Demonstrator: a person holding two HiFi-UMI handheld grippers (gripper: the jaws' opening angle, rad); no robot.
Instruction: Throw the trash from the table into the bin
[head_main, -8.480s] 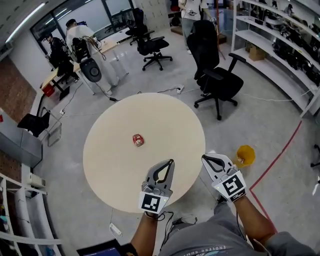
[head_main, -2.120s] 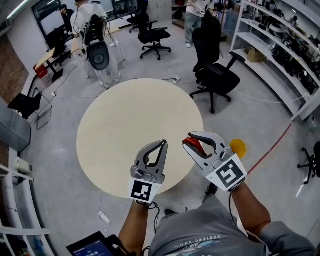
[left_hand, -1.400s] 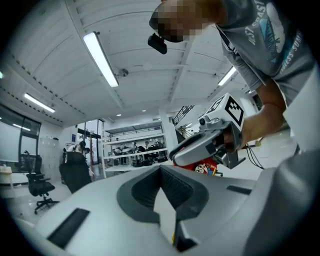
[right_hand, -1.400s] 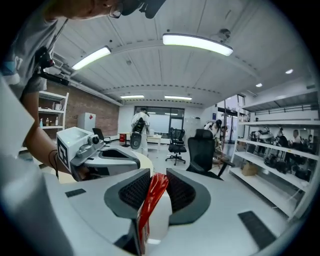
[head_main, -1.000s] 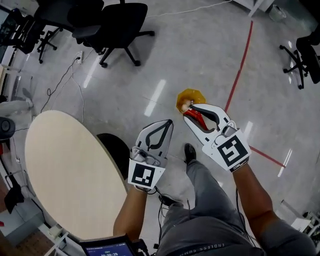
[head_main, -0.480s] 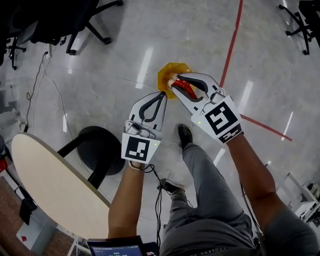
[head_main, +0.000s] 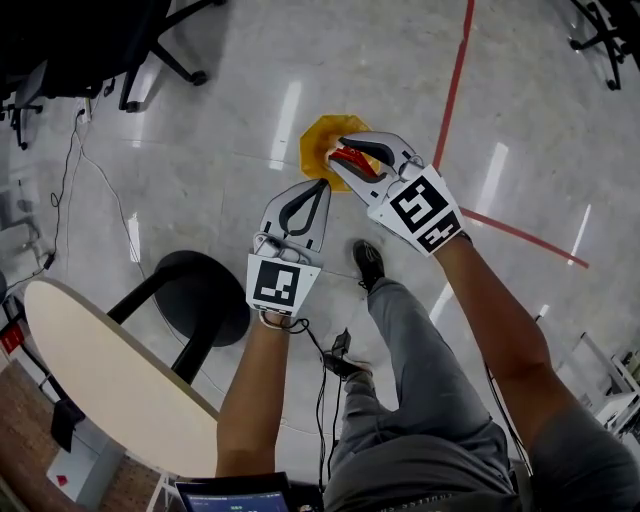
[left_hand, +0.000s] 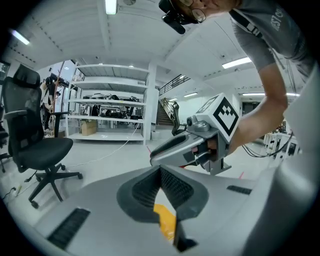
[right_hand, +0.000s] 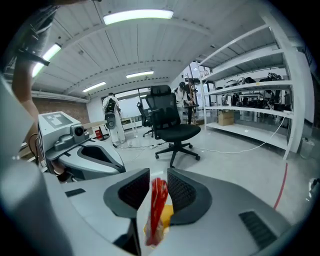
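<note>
I am pinching the crumpled red wrapper (head_main: 352, 161) between the narrow-set jaws of the right gripper (head_main: 340, 156), over the round yellow plastic bin (head_main: 314, 140) standing on the grey floor (head_main: 240, 90). The left gripper (head_main: 322, 186) is hovering just beside it, its 2 jaws closed together on nothing.

We read no words or numbers; only square coded markers stood on the left gripper (head_main: 323, 186) and right gripper (head_main: 342, 156).

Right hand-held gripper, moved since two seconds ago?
Yes: right hand-held gripper, clamping the red wrapper, went from table edge to over the yellow bin.
</note>
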